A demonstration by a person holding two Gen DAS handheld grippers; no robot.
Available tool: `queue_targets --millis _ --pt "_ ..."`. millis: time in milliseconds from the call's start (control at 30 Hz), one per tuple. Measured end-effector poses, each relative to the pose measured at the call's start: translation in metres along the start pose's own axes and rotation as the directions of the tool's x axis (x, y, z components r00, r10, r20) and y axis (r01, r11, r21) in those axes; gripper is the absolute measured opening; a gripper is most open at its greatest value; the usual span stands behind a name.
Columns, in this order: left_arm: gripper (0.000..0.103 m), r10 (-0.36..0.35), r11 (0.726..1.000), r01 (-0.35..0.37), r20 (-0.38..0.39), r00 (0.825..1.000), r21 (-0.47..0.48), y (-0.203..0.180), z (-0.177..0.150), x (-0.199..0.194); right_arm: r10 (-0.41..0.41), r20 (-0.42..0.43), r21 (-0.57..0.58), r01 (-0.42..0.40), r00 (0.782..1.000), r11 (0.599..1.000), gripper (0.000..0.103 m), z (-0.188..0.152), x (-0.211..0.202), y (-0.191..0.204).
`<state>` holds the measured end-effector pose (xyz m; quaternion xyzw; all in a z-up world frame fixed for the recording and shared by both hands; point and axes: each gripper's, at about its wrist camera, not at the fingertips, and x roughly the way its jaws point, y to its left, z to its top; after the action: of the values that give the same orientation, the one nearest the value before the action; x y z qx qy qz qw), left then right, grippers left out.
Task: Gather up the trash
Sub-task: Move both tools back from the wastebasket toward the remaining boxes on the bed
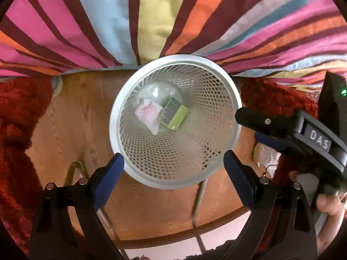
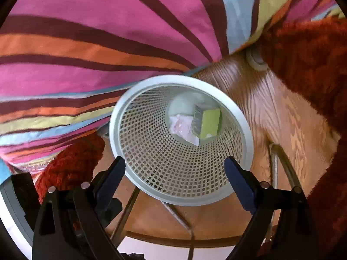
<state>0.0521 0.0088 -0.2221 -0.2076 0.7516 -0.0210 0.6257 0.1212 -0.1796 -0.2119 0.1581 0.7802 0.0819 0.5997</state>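
A white mesh waste basket (image 1: 130, 99) stands on a round wooden table, seen from above in both views (image 2: 151, 162). At its bottom lie a green box (image 1: 174, 118) and a crumpled pinkish wrapper (image 1: 147, 113); both also show in the right wrist view, the box (image 2: 209, 123) and the wrapper (image 2: 182, 127). My left gripper (image 1: 173, 162) is open and empty above the basket's near rim. My right gripper (image 2: 174, 166) is open and empty above the same rim. The right gripper's body (image 1: 303, 134) shows at the right of the left wrist view.
A striped bedspread (image 1: 151, 17) hangs behind the table. A red shaggy rug (image 1: 17, 112) lies on both sides. The wooden tabletop (image 1: 71, 119) has a metal frame beneath. A crumpled clear piece (image 1: 269, 153) lies at the table's right edge.
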Motion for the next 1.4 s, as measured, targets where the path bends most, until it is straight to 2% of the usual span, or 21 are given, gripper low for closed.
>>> queue_targets --millis 100,233,367,500,567,633,700,767,833,900,933,1033,1133,1233,1400 --pt "0.090 0.057 0.998 -0.057 0.021 0.998 0.017 -0.003 -0.001 -0.008 -0.005 0.030 -0.034 0.006 1.000 0.999 0.088 -0.003 -0.010 0.004" --pt "0.090 0.094 0.994 -0.097 0.062 0.994 0.047 -0.003 -0.006 -0.022 -0.008 0.096 -0.102 0.018 0.995 0.995 0.088 -0.011 -0.031 0.014" --pt "0.090 0.121 0.988 -0.133 0.148 0.982 0.075 -0.004 -0.015 -0.047 -0.008 0.187 -0.218 0.049 0.982 0.975 0.088 -0.025 -0.062 0.030" --pt "0.090 0.140 0.980 -0.169 0.244 0.960 0.103 -0.006 -0.024 -0.079 0.009 0.314 -0.327 0.099 0.949 0.940 0.088 -0.039 -0.097 0.045" --pt "0.090 0.137 0.975 -0.181 0.294 0.946 0.127 -0.011 -0.030 -0.096 0.030 0.401 -0.373 0.133 0.916 0.918 0.088 -0.046 -0.118 0.053" --pt "0.090 0.131 0.971 -0.194 0.368 0.920 0.139 -0.015 -0.033 -0.119 0.060 0.488 -0.401 0.162 0.871 0.901 0.088 -0.050 -0.141 0.060" --pt "0.090 0.130 0.968 -0.210 0.443 0.887 0.136 -0.018 -0.035 -0.139 0.108 0.538 -0.417 0.152 0.836 0.896 0.088 -0.050 -0.161 0.063" --pt "0.090 0.127 0.966 -0.224 0.523 0.843 0.127 -0.018 -0.034 -0.160 0.142 0.600 -0.414 0.154 0.787 0.897 0.088 -0.047 -0.182 0.064" --pt "0.090 0.109 0.969 -0.221 0.601 0.792 0.114 -0.018 -0.029 -0.181 0.159 0.667 -0.409 0.180 0.728 0.894 0.088 -0.041 -0.201 0.064" --pt "0.090 0.086 0.972 -0.206 0.651 0.754 0.111 -0.017 -0.021 -0.198 0.164 0.712 -0.403 0.206 0.683 0.892 0.088 -0.033 -0.215 0.062" --pt "0.090 0.079 0.973 -0.202 0.671 0.738 0.107 -0.016 -0.016 -0.206 0.166 0.729 -0.399 0.215 0.664 0.891 0.088 -0.027 -0.222 0.062" --pt "0.090 0.071 0.974 -0.201 0.708 0.702 0.101 -0.018 0.005 -0.223 0.171 0.752 -0.385 0.214 0.636 0.898 0.088 -0.005 -0.235 0.059" --pt "0.090 0.067 0.973 -0.207 0.722 0.689 0.107 -0.024 0.026 -0.234 0.168 0.764 -0.370 0.211 0.622 0.905 0.088 0.012 -0.242 0.063" --pt "0.090 0.058 0.971 -0.209 0.728 0.683 0.119 -0.033 0.048 -0.241 0.165 0.768 -0.368 0.215 0.619 0.905 0.088 0.022 -0.247 0.066" --pt "0.090 0.051 0.970 -0.205 0.720 0.693 0.129 -0.045 0.089 -0.245 0.151 0.774 -0.372 0.249 0.615 0.894 0.088 0.051 -0.251 0.074"
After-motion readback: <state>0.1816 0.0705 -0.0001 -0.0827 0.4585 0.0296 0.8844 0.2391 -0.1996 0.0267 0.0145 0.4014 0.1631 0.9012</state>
